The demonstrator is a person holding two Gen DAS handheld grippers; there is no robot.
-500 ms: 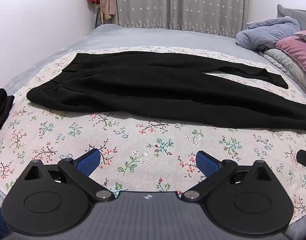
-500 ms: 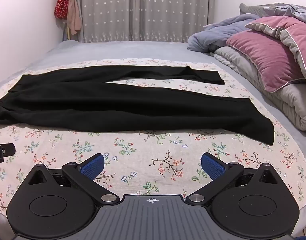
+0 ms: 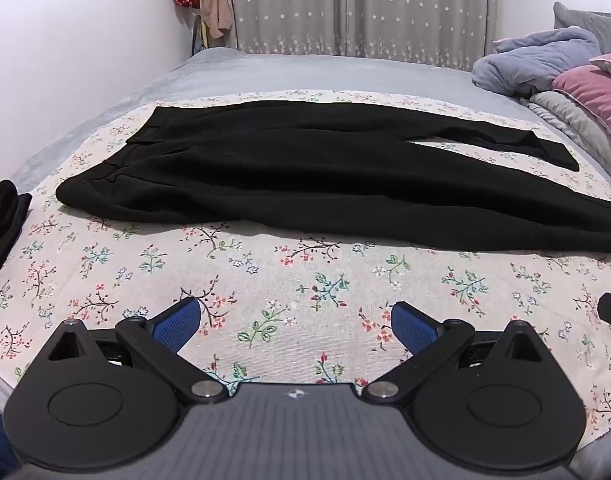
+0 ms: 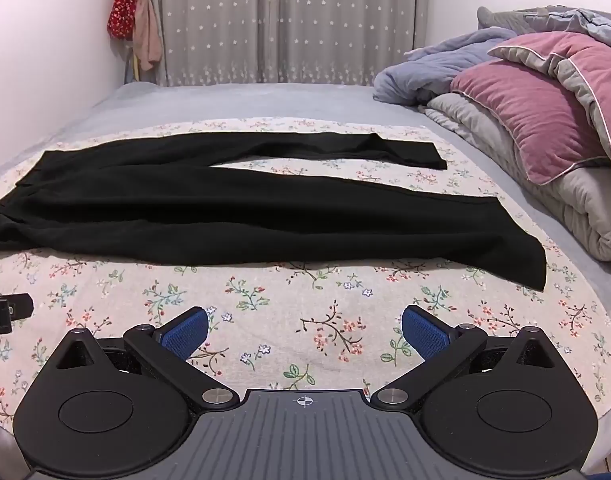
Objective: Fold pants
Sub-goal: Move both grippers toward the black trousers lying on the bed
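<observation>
Black pants lie spread flat on a floral sheet over the bed, waistband to the left, both legs running right and parted at the cuffs. The right wrist view shows the same pants, the near leg's cuff ending at the right. My left gripper hovers over bare sheet short of the pants, its blue pads wide apart and nothing between them. My right gripper is likewise open above the sheet, short of the near leg. A tip of each gripper shows at the other view's edge.
Piled bedding sits at the right: a pink cushion, a grey quilt and a blue blanket. Another dark garment lies at the sheet's left edge. Curtains hang behind the bed; clothes hang in the left corner.
Both views have crept slightly forward toward the pants. Both grippers stay wide open and hold nothing.
</observation>
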